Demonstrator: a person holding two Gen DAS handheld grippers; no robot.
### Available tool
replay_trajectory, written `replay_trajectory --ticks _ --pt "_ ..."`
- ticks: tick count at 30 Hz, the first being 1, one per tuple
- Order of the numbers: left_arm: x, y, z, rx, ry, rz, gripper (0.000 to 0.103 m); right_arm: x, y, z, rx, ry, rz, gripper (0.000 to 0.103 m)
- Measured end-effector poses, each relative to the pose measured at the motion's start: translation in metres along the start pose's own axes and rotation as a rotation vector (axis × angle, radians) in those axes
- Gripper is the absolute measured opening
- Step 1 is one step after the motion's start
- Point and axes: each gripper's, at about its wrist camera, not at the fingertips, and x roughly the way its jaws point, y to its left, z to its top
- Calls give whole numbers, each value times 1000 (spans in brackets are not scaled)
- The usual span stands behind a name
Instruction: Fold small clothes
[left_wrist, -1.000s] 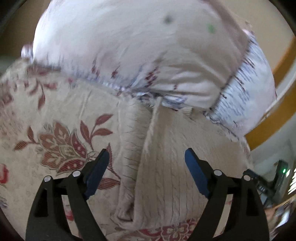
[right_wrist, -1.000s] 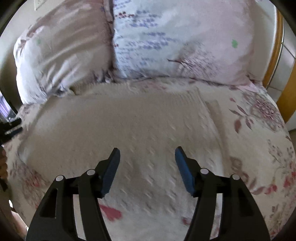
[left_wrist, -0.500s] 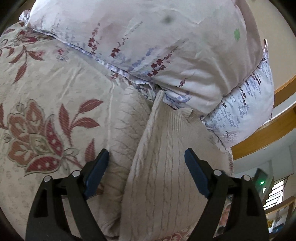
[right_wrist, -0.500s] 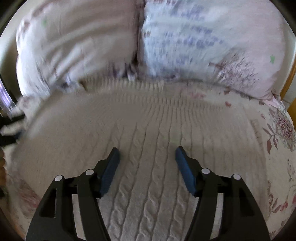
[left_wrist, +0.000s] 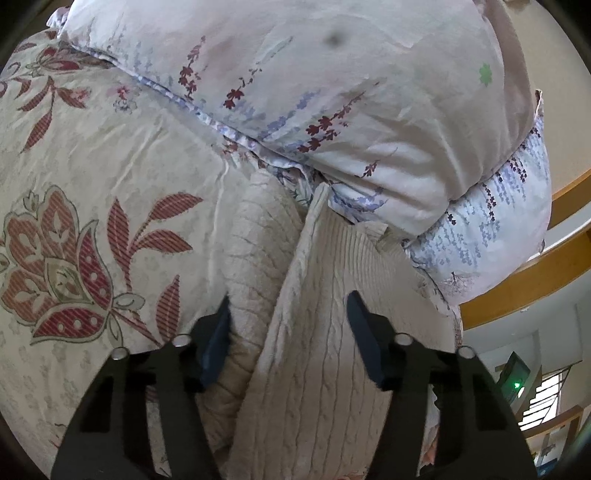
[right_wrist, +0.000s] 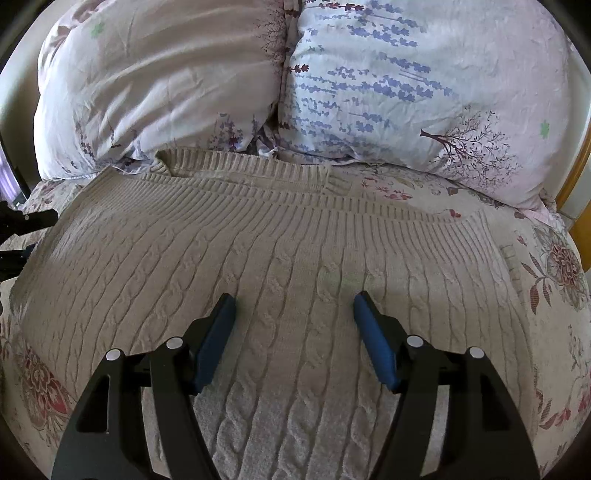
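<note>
A cream cable-knit sweater (right_wrist: 258, 258) lies spread flat on a floral bedspread, its ribbed hem towards the pillows. In the left wrist view the sweater (left_wrist: 325, 332) shows a folded side edge with a sleeve (left_wrist: 255, 258) lying alongside it. My left gripper (left_wrist: 288, 321) is open, its blue pads straddling that edge, close above the knit. My right gripper (right_wrist: 293, 314) is open and empty, low over the middle of the sweater's body.
Two floral pillows (right_wrist: 166, 81) (right_wrist: 424, 92) lie against the far edge of the sweater. The floral bedspread (left_wrist: 92, 240) extends to the left. A wooden bed frame (left_wrist: 535, 273) runs along the right side.
Both grippers have moved forward over the sweater towards the pillows and come lower. The left gripper's jaws have narrowed a little around the folded edge. The sweater has not moved.
</note>
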Motion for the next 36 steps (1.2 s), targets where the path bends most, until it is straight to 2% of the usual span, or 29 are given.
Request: replay_trajectory --ticks 3,4,8,12,16,22,25,29,34,36 --pt "3 0 -2 -3 27 -18 35 0 1 0 1 -1 0 69" --pt "4 -1 -2 -2 38 -29 25 0 1 0 1 -1 0 69" --pt "0 -11 -1 6 35 -75 20 1 1 0 -1 0 0 69" --pt "-12 -33 4 16 3 -151 18 1 3 0 -6 0 1 69" --pt "-20 -72 9 55 -35 -225 17 2 3 0 -10 -2 4 69" --pt "-11 -135 0 130 -39 -335 16 2 4 -1 -20 -9 13 70" --pt "3 -165 -8 157 -12 -384 15 -9 -10 -1 25 -14 71 70" --pt "29 -205 -24 189 38 -454 15 -31 -52 -10 134 -55 92 70" --pt "82 -247 -61 225 138 -504 15 -57 -111 -29 254 -103 39 72" --pt "112 -260 -83 261 207 -472 15 -62 -135 -36 317 -104 10 72"
